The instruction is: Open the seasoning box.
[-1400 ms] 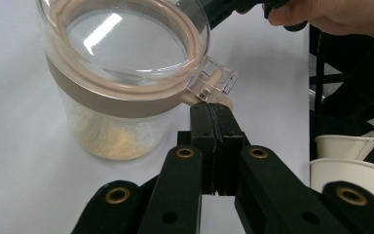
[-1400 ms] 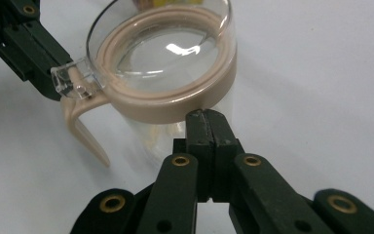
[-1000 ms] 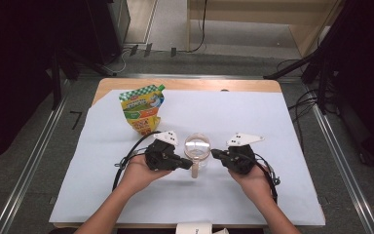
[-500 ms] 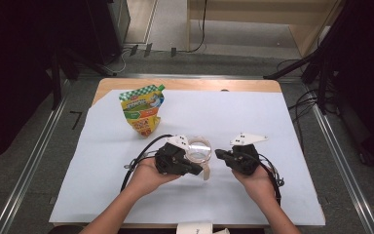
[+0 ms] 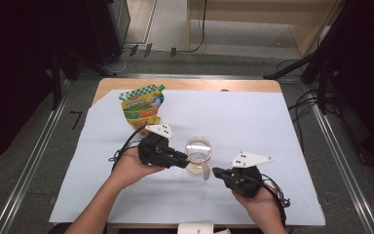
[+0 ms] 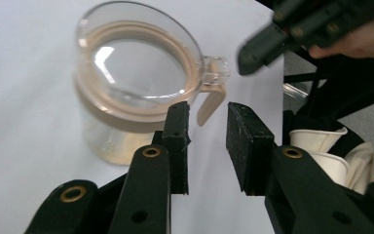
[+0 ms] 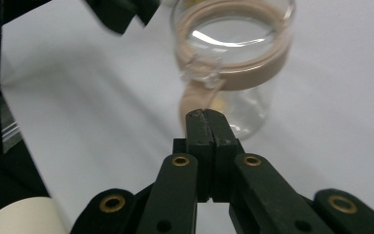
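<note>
A clear glass jar with a beige seal ring and a clear lid stands upright on the white sheet. Its beige latch hangs down the side facing the person. My left gripper sits right beside the jar's left side. Its jaws have just been opening and stand a little apart, pressing on nothing, with the latch just beyond the gap. My right gripper is shut and empty, a short way off the jar to the lower right. Its tips point at the latch.
A colourful stand-up pouch stands at the back left of the sheet. Stacked white paper cups sit below the table's near edge. The wooden table edge shows at the back. Cables trail from both grippers.
My right gripper has drawn back from the jar toward the lower right. The left gripper's jaws have parted beside the jar. The jar stays where it was.
</note>
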